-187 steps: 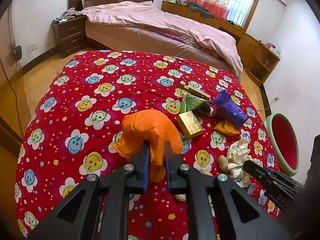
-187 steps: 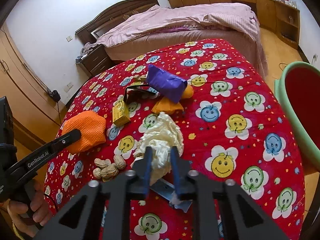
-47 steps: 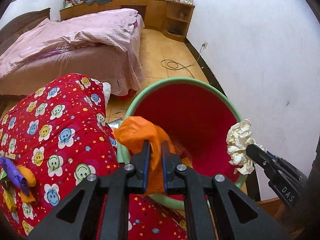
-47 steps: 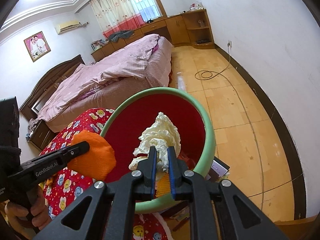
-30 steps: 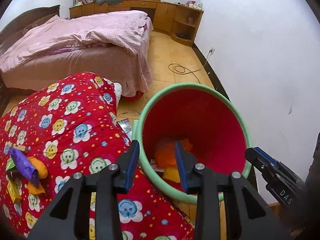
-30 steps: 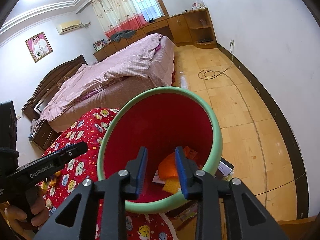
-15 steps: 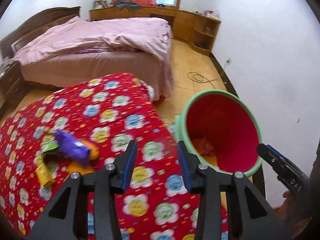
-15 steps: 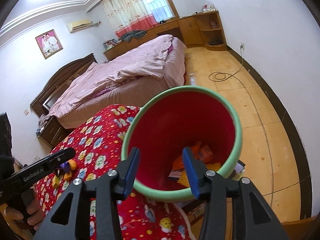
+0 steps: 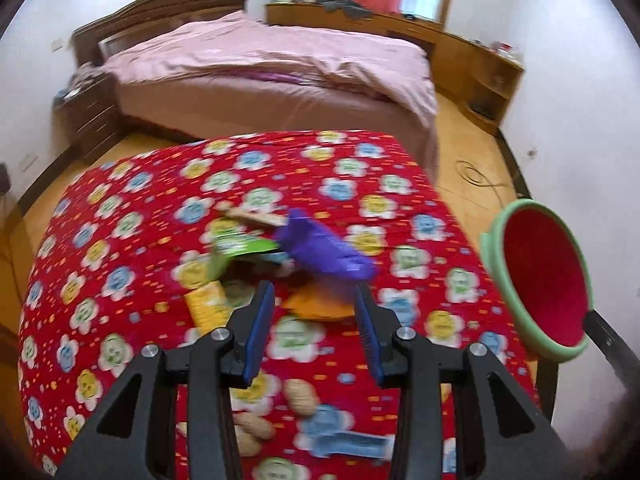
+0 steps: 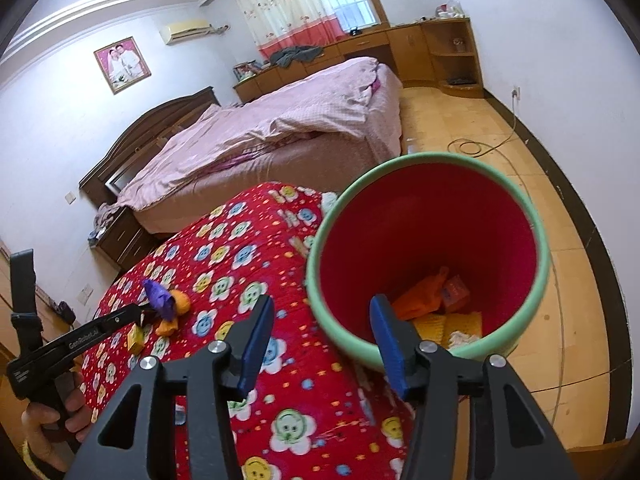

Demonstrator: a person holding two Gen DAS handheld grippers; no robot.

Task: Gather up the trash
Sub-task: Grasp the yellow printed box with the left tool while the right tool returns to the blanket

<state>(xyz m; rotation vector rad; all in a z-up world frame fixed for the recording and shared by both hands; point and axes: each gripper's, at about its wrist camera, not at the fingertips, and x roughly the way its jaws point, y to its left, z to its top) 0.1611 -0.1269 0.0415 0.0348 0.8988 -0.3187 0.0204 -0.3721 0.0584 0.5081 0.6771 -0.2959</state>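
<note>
In the left wrist view my left gripper (image 9: 313, 300) stands open above a heap of trash on the red smiley quilt (image 9: 120, 240). The heap holds a purple wrapper (image 9: 324, 248), an orange scrap (image 9: 316, 306), a yellow box (image 9: 208, 304) and a green packet (image 9: 240, 246). Peanuts (image 9: 300, 396) lie nearer the camera. My right gripper (image 10: 320, 320) hangs over the near rim of the green bin (image 10: 420, 156), its jaws opening with nothing between them. Orange trash (image 10: 420, 292) and a white tissue (image 10: 460, 336) lie in the bin's red inside.
The bin (image 9: 486, 240) stands off the quilt's right edge, on the wooden floor. A pink bed (image 9: 280, 72) and wooden cabinets (image 9: 480, 68) fill the far side. A cable (image 10: 472, 146) lies on the floor. A hand (image 10: 52, 412) holds the left gripper (image 10: 100, 328).
Both grippers let go of the orange net and the tissue, which now lie in the bin. The left gripper swung away from the bin to the trash heap. The right jaws widened.
</note>
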